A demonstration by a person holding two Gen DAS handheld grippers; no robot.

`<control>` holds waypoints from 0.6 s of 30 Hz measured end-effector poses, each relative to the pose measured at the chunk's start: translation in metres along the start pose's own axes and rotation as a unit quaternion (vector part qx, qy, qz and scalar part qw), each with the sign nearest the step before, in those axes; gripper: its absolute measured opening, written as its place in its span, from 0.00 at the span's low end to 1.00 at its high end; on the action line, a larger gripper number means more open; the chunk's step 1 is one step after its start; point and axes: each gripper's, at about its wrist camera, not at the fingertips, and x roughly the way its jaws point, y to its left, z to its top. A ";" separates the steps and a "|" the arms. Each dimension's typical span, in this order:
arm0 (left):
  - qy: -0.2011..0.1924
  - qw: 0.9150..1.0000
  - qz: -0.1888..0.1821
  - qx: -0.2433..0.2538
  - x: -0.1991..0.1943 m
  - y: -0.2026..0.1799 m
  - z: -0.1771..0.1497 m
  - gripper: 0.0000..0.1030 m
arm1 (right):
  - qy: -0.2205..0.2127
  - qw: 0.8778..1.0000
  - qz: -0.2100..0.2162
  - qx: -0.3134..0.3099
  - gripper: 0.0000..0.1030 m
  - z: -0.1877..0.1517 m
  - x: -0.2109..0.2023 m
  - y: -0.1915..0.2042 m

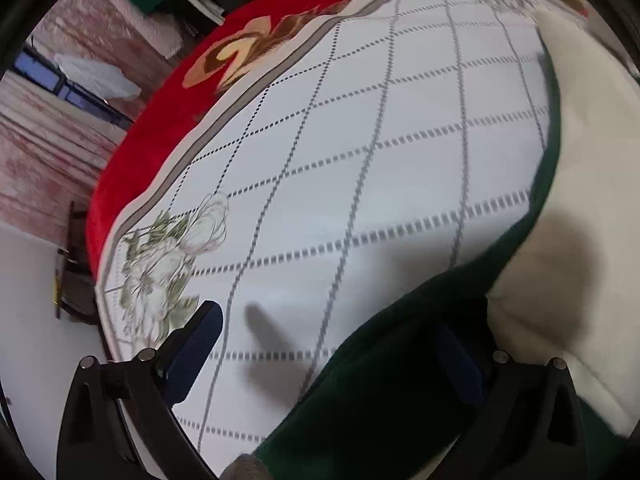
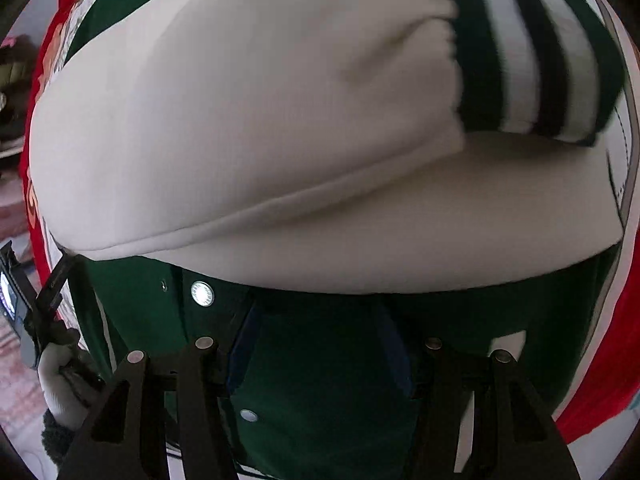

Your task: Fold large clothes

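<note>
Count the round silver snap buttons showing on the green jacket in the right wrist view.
3 round silver snap buttons on the dark green jacket: one below the cream sleeve's edge, a smaller one left of it, one lower down. Others may be hidden under the cream sleeve.

The jacket (image 2: 320, 360) was dark green with cream sleeves (image 2: 224, 120) and a cuff (image 2: 532, 52) striped green, white and black. The sheet (image 1: 360, 160) was white with a grey dashed lattice (pale green flowers at its corners) over a red blanket (image 1: 160, 120).
</note>
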 end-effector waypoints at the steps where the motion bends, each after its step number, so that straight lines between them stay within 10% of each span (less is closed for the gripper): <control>1: -0.001 1.000 -0.004 -0.001 0.003 0.002 0.008 1.00 | -0.003 1.000 -0.002 0.005 0.57 -0.001 -0.005 -0.005; 10: -0.027 0.997 0.023 0.063 -0.013 -0.006 0.032 1.00 | -0.016 0.998 0.027 0.058 0.57 -0.019 -0.047 -0.061; 18: -0.009 0.989 -0.059 0.136 -0.114 -0.022 -0.066 1.00 | 0.022 0.995 0.075 0.067 0.57 -0.071 -0.056 -0.092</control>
